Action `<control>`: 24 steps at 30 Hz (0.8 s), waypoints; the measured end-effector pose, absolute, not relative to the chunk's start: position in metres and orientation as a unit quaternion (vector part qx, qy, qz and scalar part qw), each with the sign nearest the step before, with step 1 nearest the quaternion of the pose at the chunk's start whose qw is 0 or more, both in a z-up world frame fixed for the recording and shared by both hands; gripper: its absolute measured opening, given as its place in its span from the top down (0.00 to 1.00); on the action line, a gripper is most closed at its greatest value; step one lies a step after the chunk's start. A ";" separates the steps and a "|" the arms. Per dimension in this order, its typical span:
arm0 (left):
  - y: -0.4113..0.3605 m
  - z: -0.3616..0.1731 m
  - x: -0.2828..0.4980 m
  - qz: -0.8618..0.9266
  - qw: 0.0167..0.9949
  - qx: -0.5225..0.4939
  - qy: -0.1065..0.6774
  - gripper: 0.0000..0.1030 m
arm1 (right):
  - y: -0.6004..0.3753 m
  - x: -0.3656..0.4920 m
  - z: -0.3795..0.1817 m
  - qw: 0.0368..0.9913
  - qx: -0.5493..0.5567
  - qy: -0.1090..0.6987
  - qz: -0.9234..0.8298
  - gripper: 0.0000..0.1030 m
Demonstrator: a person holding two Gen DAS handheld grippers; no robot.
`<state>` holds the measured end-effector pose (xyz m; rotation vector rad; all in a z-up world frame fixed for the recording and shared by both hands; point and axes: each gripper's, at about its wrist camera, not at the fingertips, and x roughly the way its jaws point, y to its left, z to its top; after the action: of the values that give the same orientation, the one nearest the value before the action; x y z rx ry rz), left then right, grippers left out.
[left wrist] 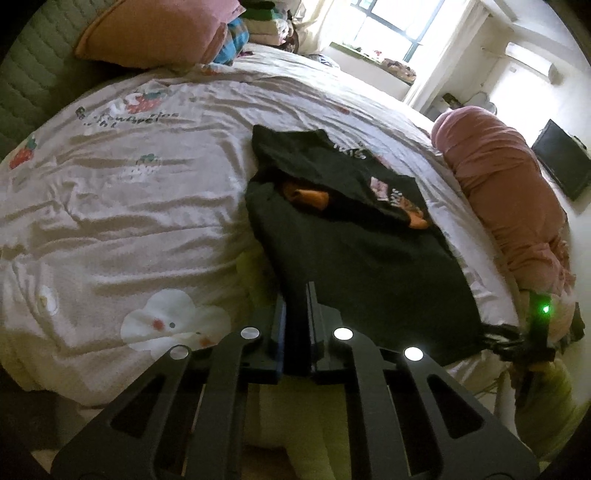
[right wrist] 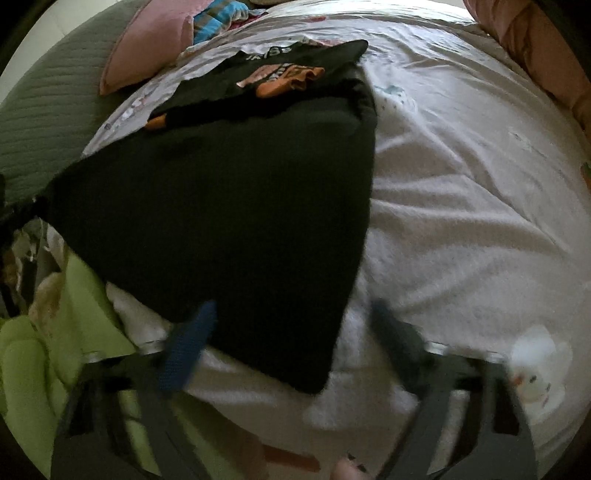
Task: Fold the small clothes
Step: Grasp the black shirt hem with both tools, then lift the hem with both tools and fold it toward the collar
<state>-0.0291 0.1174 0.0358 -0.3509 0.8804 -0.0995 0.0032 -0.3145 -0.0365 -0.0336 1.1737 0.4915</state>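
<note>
A black garment (left wrist: 354, 243) with orange and white print lies on the white bed sheet (left wrist: 129, 192), its far part bunched. My left gripper (left wrist: 297, 295) is shut on the garment's near edge. In the right wrist view the same black garment (right wrist: 236, 199) spreads across the bed. My right gripper (right wrist: 295, 317) is open, its blue-padded finger (right wrist: 188, 343) over the garment's near corner and the other finger (right wrist: 399, 336) over the sheet. The right gripper also shows at the far right of the left wrist view (left wrist: 517, 339), at the garment's other corner.
A pink pillow (left wrist: 155, 29) and a green quilted headboard (left wrist: 33, 74) lie at the head of the bed. A rolled pink blanket (left wrist: 506, 192) lies along the right edge. Piled clothes (left wrist: 258, 22) sit at the back. Light green fabric (right wrist: 55, 332) hangs at the near edge.
</note>
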 end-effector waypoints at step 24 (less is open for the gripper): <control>0.143 0.067 0.000 -0.017 0.900 -0.194 0.390 0.97 | -0.339 0.051 0.087 0.890 0.112 0.336 0.286 0.93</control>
<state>0.0000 0.1433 0.0667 -0.4016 0.8079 -0.0359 0.0506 -0.3395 0.0875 0.2317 0.6985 0.5931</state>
